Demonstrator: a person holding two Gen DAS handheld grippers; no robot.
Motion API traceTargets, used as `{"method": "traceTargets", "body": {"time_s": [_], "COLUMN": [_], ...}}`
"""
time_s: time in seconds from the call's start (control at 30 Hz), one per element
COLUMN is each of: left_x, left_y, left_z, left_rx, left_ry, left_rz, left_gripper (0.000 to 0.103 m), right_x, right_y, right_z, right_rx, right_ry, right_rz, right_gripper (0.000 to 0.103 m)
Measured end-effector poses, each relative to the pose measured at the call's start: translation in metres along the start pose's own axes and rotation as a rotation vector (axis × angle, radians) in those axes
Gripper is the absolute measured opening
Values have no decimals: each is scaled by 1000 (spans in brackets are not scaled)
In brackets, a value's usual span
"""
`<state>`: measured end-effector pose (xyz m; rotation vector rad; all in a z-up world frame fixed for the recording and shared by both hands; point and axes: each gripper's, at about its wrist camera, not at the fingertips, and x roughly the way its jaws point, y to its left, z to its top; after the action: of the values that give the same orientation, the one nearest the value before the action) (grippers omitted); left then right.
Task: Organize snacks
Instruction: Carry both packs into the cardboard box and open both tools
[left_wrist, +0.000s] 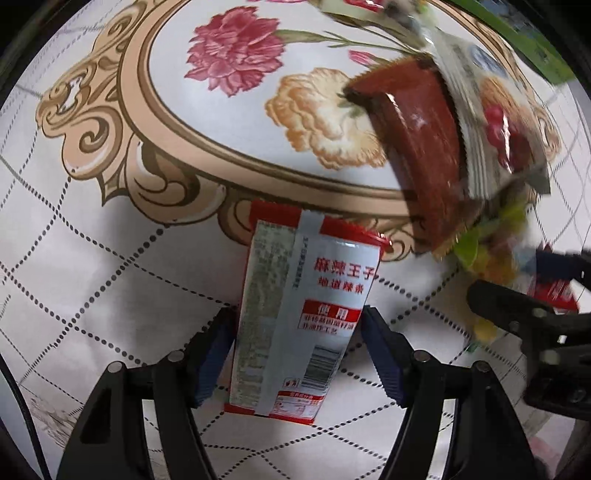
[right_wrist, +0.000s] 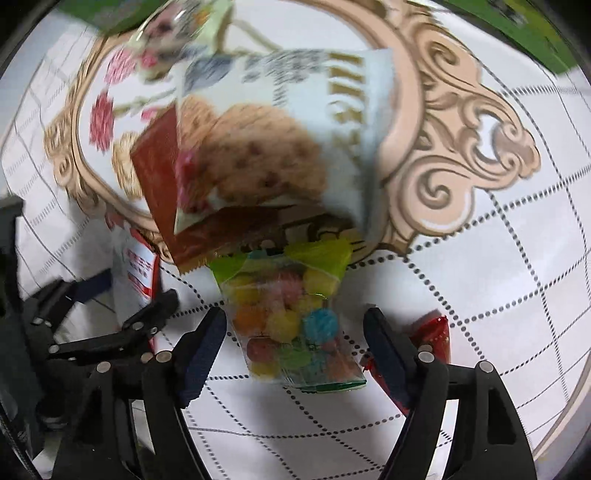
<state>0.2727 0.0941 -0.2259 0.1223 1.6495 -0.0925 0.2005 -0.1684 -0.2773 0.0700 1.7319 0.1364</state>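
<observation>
Right, clutter first: a brown packet (left_wrist: 417, 147) and a white cookie bag (right_wrist: 295, 122) overlapping it lie on the flowered oval of the tablecloth (left_wrist: 74, 258), stacked against each other. The candy bag (right_wrist: 291, 325) butts against the near edge of that pile; its green top touches the brown packet's edge. A red wrapper (right_wrist: 432, 339) sits just beside the candy bag, partly behind the right gripper's (right_wrist: 295, 332) outer finger. Green edge at the far corner, too blurred to identify.

Red-and-white packet (left_wrist: 306, 317) lies flat on the cloth, just beside the brown packet, long axis running away from the camera toward the oval's gold border, barcode end nearest.

Left gripper (left_wrist: 299, 339) straddles this packet: one pad touches its edge, the other stands a small gap off. Jaws narrow, not clamped.

Candy bag long axis also runs away from the camera, green top pointing at the pile. It lies between the right fingers, clear gaps both sides. Jaws wide, holding nothing.

The two grippers sit close together, side by side.
</observation>
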Motion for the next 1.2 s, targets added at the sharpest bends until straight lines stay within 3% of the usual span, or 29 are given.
{"method": "traceTargets", "body": {"time_s": [0.03,0.07,0.1,0.13,0.43,0.7,0.77,0.93,1.1,1.2], "left_x": [-2,-6,-10,-13,-60,-139,-158,-213,-238,-247], "left_y": [-3,-6,-8,-8,-13,-33,-16,-23,-8,-12], "left_z": [-1,-2,-5,-9,-1,8,20,55,96,138], "left_rx": [-1,-11,-29,-49,-105,-102,-102,-83,-78,-83], "left_ry": [-9,-15,-20,-29,-115,-233,-265,-322,-345,-338], "left_rz": [8,3,-4,-16,-88,-179,-221,-312,-359,-375], "left_gripper": [54,52,50,48,47,47,47,47,47,47], "right_x": [2,4,6,5,-16,-94,-129,-195,-247,-260], "right_y": [4,10,14,13,-10,-17,-33,-61,-81,-97], "right_z": [-2,-3,-8,-10,-26,-24,-35,-32,0,32], "right_rx": [-19,-23,-16,2,92,108,118,156,215,246], "right_ry": [-2,-6,-12,-16,-33,-151,-201,-334,-452,-494], "right_rz": [-34,-53,-60,-45,60,178,210,266,280,252], "right_gripper": [77,73,59,57,54,54,54,54,54,54]}}
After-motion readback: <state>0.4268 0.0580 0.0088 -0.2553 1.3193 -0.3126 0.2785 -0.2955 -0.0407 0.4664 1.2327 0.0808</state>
